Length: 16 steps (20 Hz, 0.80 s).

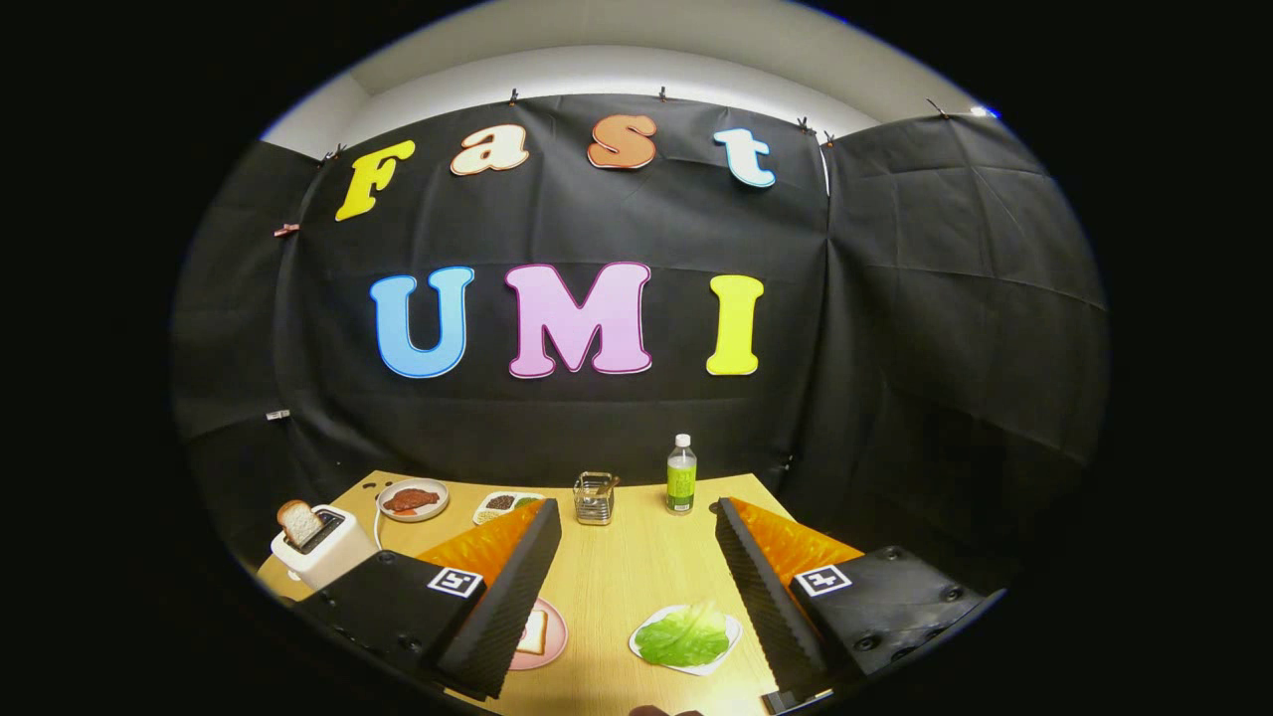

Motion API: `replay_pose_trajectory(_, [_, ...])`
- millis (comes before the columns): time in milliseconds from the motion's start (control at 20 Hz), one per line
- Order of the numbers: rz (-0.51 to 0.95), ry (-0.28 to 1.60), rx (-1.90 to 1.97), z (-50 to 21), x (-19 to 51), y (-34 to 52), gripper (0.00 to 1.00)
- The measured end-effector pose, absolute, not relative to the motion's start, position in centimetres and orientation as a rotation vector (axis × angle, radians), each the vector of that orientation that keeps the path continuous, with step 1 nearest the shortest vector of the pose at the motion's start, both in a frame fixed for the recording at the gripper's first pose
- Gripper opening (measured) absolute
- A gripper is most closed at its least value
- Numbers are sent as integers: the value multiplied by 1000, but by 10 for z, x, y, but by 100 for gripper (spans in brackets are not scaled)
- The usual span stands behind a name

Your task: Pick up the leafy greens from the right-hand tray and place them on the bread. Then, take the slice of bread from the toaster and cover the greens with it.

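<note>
Light wooden table (pixel 636 567) in front of a black cloth wall. On it: white toaster (pixel 323 545) with bread slice (pixel 297 522) poking up, plate of red-brown food (pixel 413 499), small tray with dark and green bits (pixel 502 505), wire holder (pixel 595 497), green bottle (pixel 681 475). Closer in, between the wide-apart fingers (pixel 502 607): pink plate with bread (pixel 538 633), white tray of leafy greens (pixel 686 636).

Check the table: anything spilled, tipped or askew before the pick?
Nothing stands out. Leafy greens lie on their tray, bread slice stands in the toaster, bottle upright. Hand-held gripper open, empty.
</note>
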<state>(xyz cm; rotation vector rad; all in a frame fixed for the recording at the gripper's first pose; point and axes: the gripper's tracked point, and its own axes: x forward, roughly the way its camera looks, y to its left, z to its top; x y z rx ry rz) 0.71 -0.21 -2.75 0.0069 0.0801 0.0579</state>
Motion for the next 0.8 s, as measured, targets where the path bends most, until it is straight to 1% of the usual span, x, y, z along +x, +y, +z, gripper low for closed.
replay_pose_trajectory(450, [66, 169, 19, -64, 21, -14, 98])
replay_pose_trajectory(800, [63, 298, 10, -128, 35, -25, 98])
